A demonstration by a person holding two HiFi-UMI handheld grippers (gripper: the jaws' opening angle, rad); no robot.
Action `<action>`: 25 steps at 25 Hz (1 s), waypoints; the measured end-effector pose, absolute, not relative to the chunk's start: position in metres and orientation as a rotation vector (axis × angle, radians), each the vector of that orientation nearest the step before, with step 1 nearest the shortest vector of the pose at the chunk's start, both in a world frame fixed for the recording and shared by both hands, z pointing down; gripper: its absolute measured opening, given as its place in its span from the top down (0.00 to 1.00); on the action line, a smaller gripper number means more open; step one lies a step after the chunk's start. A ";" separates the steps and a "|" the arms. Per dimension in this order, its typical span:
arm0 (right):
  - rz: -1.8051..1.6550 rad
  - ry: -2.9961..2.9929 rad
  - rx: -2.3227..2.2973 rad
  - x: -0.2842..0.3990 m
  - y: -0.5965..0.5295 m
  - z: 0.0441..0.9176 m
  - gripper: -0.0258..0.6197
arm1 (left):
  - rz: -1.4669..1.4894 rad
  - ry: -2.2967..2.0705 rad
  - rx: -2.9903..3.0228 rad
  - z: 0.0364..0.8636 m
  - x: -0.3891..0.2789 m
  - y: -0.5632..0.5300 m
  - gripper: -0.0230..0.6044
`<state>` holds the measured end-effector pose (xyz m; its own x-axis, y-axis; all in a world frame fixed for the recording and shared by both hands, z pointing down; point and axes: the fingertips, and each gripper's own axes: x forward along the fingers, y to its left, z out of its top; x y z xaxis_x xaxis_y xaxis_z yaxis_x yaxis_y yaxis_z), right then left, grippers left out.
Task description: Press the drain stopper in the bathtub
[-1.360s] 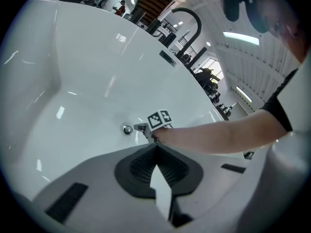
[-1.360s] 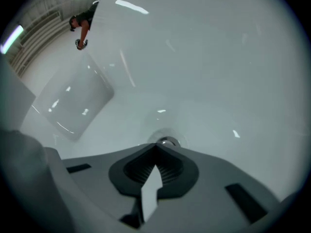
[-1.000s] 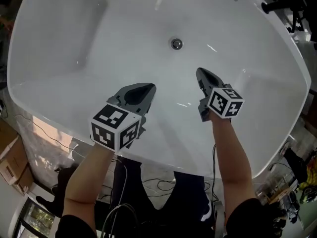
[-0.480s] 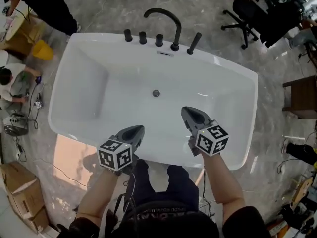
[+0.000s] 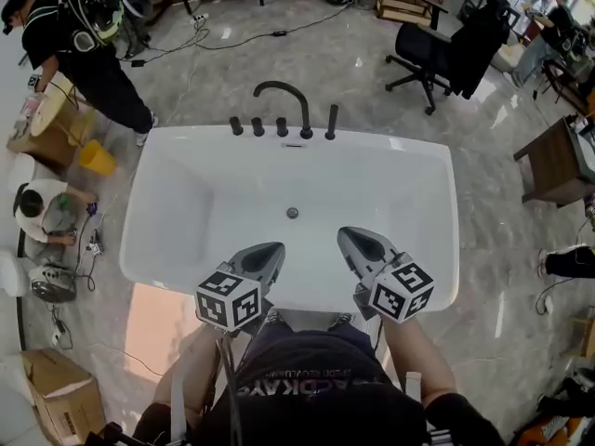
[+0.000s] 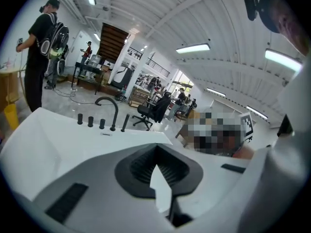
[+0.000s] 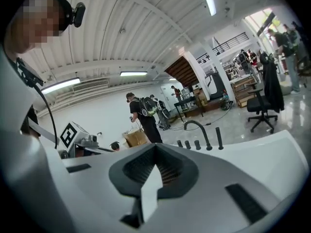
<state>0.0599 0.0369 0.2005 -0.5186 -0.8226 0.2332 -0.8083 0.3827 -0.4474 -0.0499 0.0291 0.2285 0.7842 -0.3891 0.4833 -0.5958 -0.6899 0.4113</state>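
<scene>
The white bathtub [image 5: 432, 170] lies below me, seen from high up. Its small round drain stopper [image 5: 292, 213] sits in the middle of the tub floor, and nothing touches it. A black arched faucet [image 5: 283, 97] and several black knobs stand on the far rim. My left gripper [image 5: 271, 250] hovers at the near rim, shut and empty. My right gripper [image 5: 348, 236] hovers beside it, also shut and empty. Both are well short of the stopper. The left gripper [image 6: 156, 150] view shows the tub's far rim [image 6: 63, 130] and the faucet [image 6: 109, 106]. The right gripper [image 7: 155, 150] view shows the faucet [image 7: 198, 130].
A standing person [image 5: 88, 45] and a crouching person [image 5: 46, 212] are left of the tub, near cardboard boxes [image 5: 56, 393]. A black office chair [image 5: 446, 49] stands at the back right, a wooden table [image 5: 558, 161] at the right. Cables trail over the grey floor.
The head view has risen and pulled back, so the tub looks much smaller. Both grippers have drawn back from over the basin to the near rim. They stay shut.
</scene>
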 end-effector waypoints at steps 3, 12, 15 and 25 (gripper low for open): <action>-0.788 2.582 -1.490 0.059 0.054 0.184 0.94 | 0.513 -0.666 2.462 0.220 -0.033 0.048 0.96; -0.782 2.543 -1.489 0.061 0.092 0.174 0.94 | 0.455 -0.653 2.473 0.208 -0.014 0.073 0.96; -0.782 2.549 -1.483 0.057 0.103 0.177 0.94 | 0.472 -0.650 2.494 0.209 -0.009 0.077 0.96; -0.813 2.564 -1.447 0.051 0.106 0.178 0.94 | 0.456 -0.665 2.484 0.205 -0.010 0.077 0.96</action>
<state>0.0510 0.1055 0.1783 -0.5483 -0.8170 0.1784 -0.7704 0.4106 -0.4877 -0.0104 0.0767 0.2051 0.8226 -0.3628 0.4379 -0.5392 -0.7423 0.3978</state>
